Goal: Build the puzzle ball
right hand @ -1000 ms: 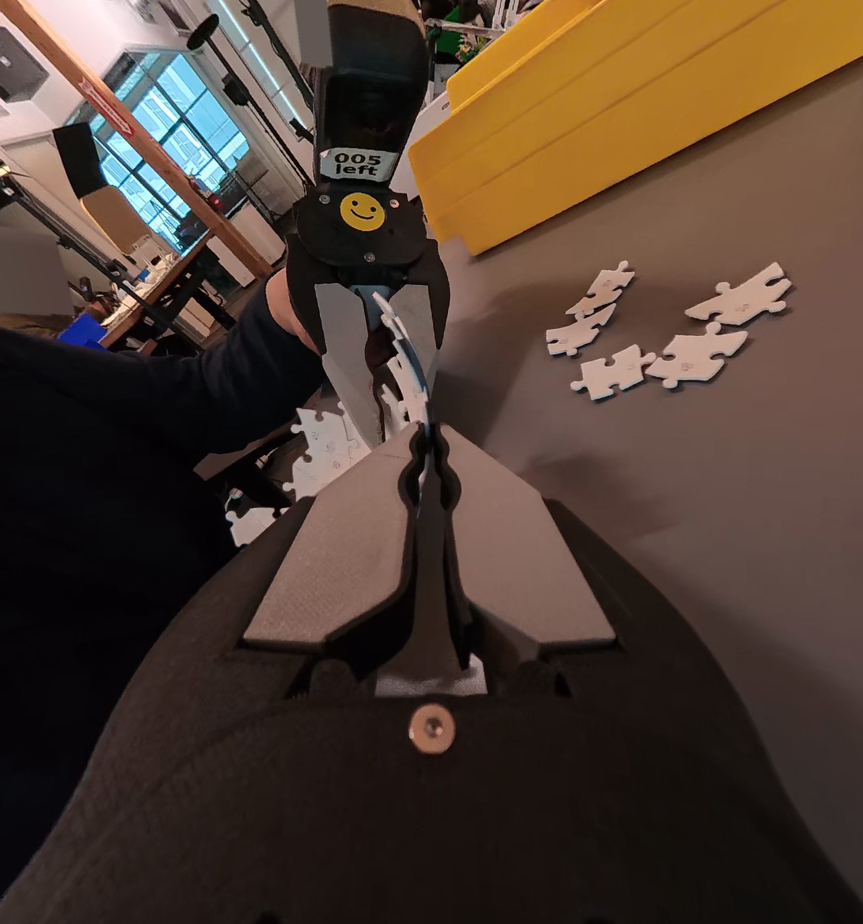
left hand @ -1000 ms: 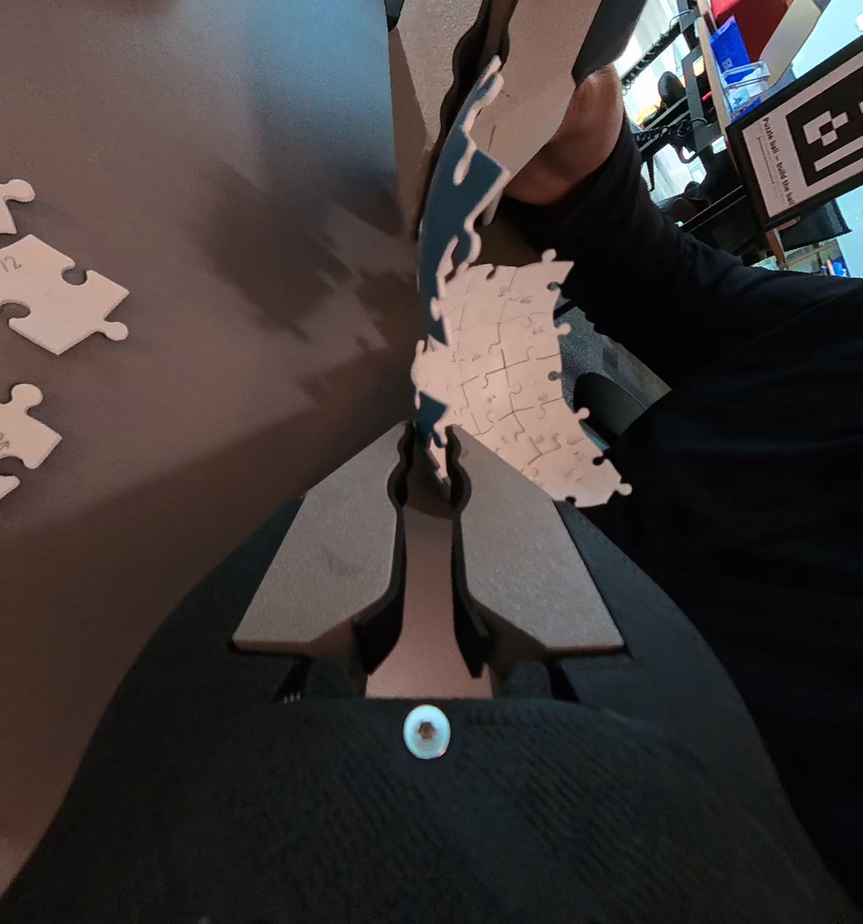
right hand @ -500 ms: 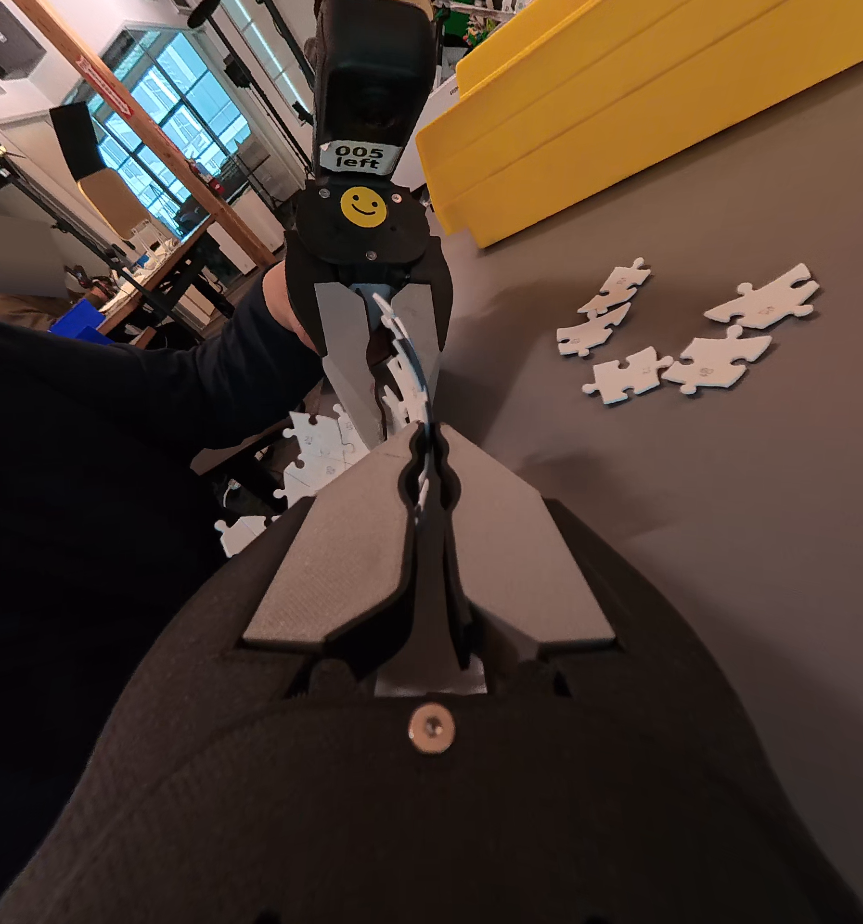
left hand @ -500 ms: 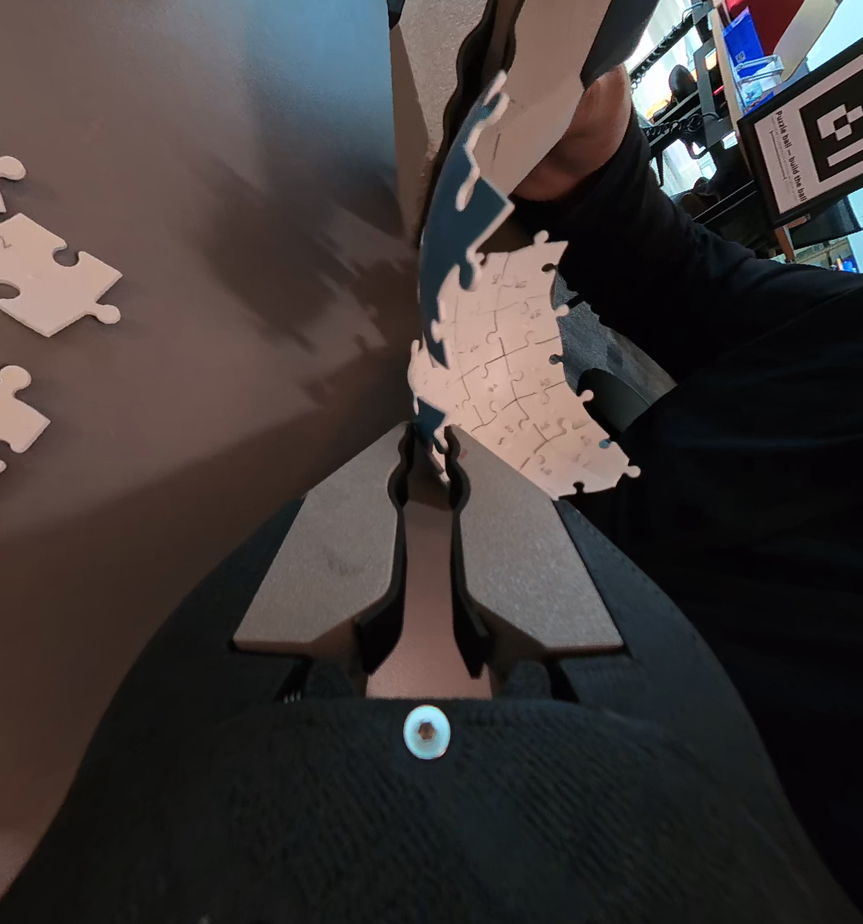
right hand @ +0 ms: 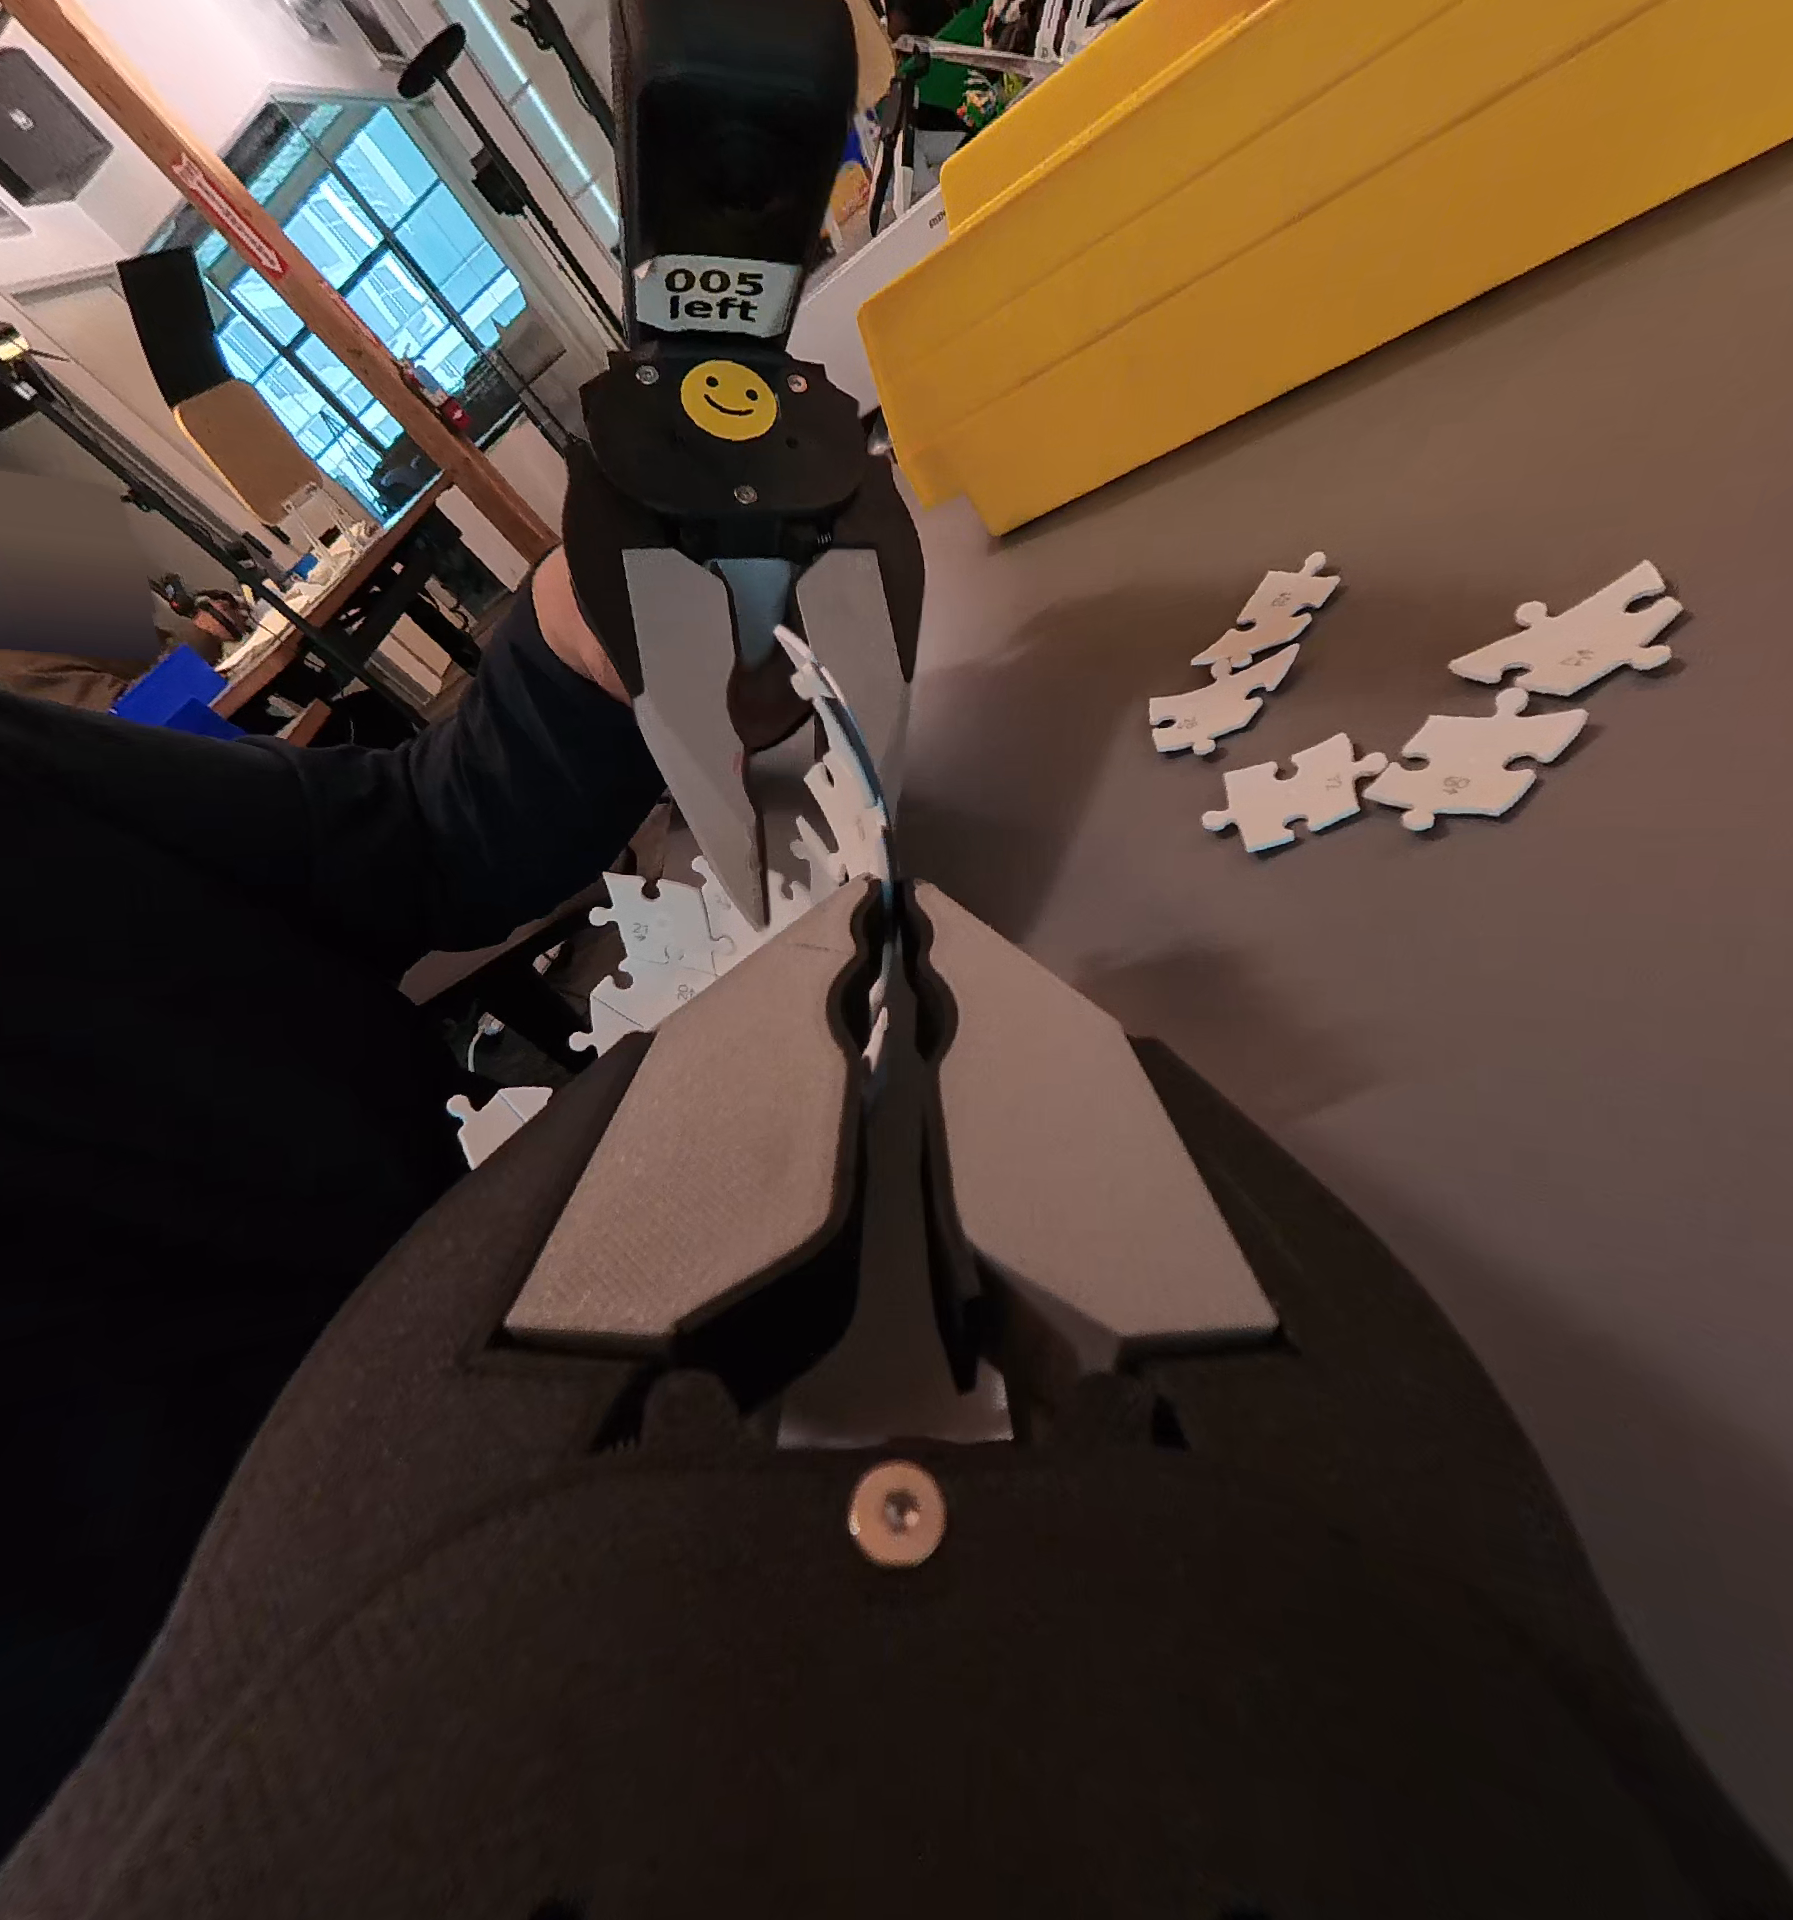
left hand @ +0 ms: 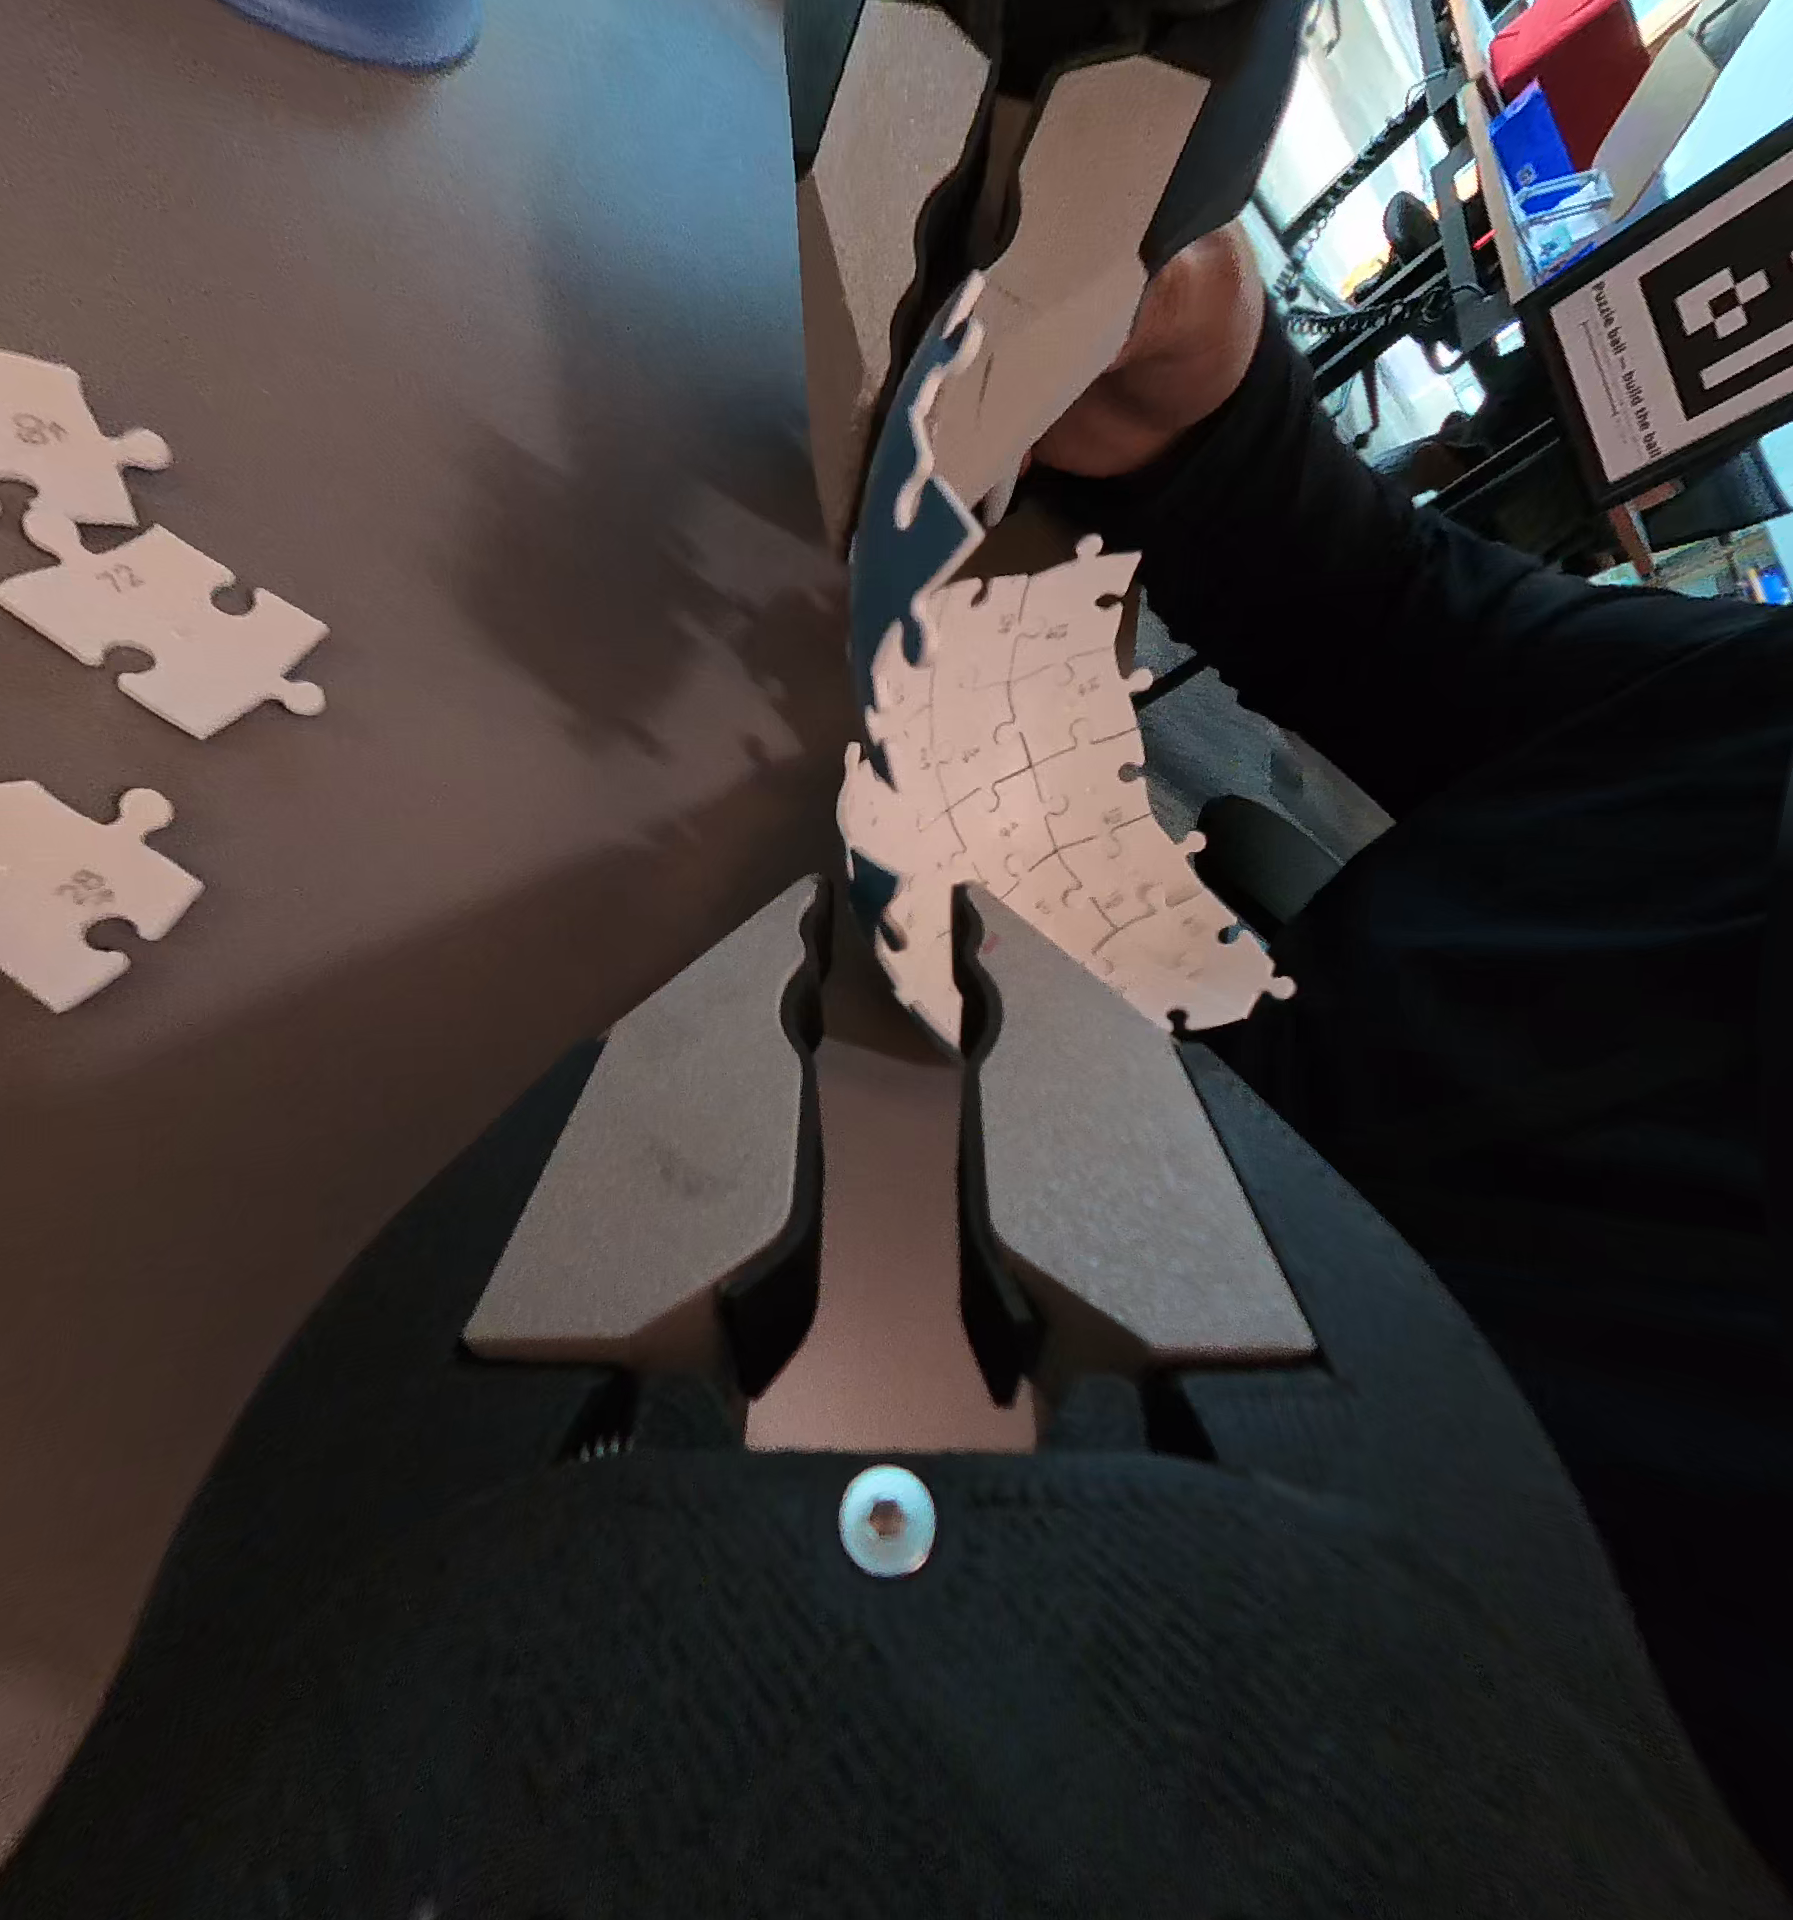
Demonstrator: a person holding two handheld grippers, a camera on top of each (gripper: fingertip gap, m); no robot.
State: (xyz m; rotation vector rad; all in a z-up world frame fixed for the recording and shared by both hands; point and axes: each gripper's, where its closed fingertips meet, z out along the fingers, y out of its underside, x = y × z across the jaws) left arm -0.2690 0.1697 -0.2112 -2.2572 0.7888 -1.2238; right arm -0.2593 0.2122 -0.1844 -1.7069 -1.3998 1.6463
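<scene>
My left gripper (left hand: pixel 890 914): fingers parted now, clamped a moment ago; the assembled puzzle section (left hand: pixel 1027 790) stands loose between them.
My right gripper (right hand: pixel 897 904): still pinched on the section's upper edge, held over the table (right hand: pixel 1494 1039).
Loose pieces (right hand: pixel 1391 727): lying flat, well apart.

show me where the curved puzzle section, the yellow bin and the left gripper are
curved puzzle section (left hand: pixel 1037 790), left wrist view, white inner face.
yellow bin (right hand: pixel 1339 291), right wrist view, side wall.
left gripper (left hand: pixel 887 935), left wrist view, between its parted fingertips.
</scene>
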